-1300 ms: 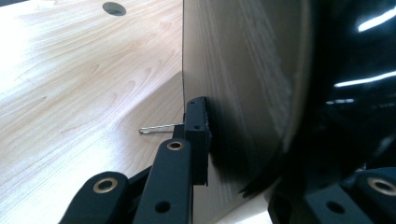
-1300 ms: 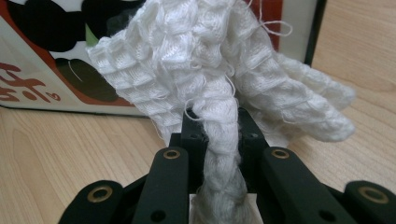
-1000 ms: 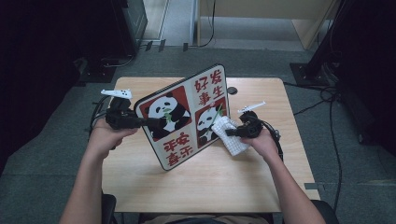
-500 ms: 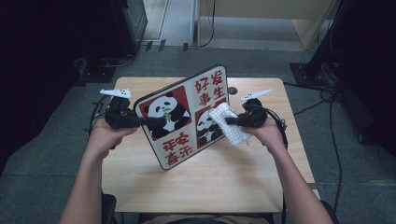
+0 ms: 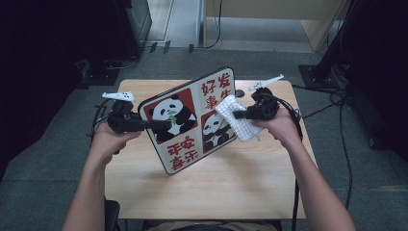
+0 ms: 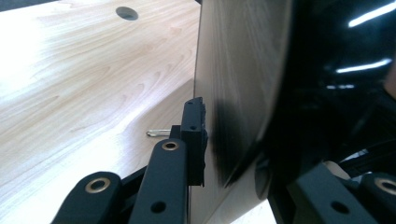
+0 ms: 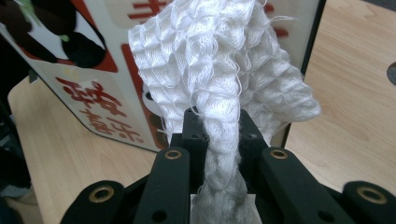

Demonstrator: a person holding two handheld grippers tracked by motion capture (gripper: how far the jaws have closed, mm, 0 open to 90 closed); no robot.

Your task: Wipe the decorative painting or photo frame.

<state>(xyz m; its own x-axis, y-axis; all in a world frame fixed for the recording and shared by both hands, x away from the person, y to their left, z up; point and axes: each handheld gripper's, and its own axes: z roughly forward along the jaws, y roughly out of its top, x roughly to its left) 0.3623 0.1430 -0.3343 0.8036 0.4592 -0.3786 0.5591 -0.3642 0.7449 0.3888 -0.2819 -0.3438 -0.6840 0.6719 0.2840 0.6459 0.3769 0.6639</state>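
A panda board (image 5: 190, 120) stands tilted on its near edge in the middle of the wooden bench (image 5: 231, 178), picture side facing the person. The left claw (image 5: 161, 125) pinches the board's left edge, one pad against the dark back and one on the front; its jaws have just been easing open a little, with the board between them. The right claw (image 5: 239, 114) is clamped tight on a bunched white waffle cloth (image 5: 238, 118), which fans out beyond the jaw tips and lies against the board's right half, over the smaller panda, up off the bench.
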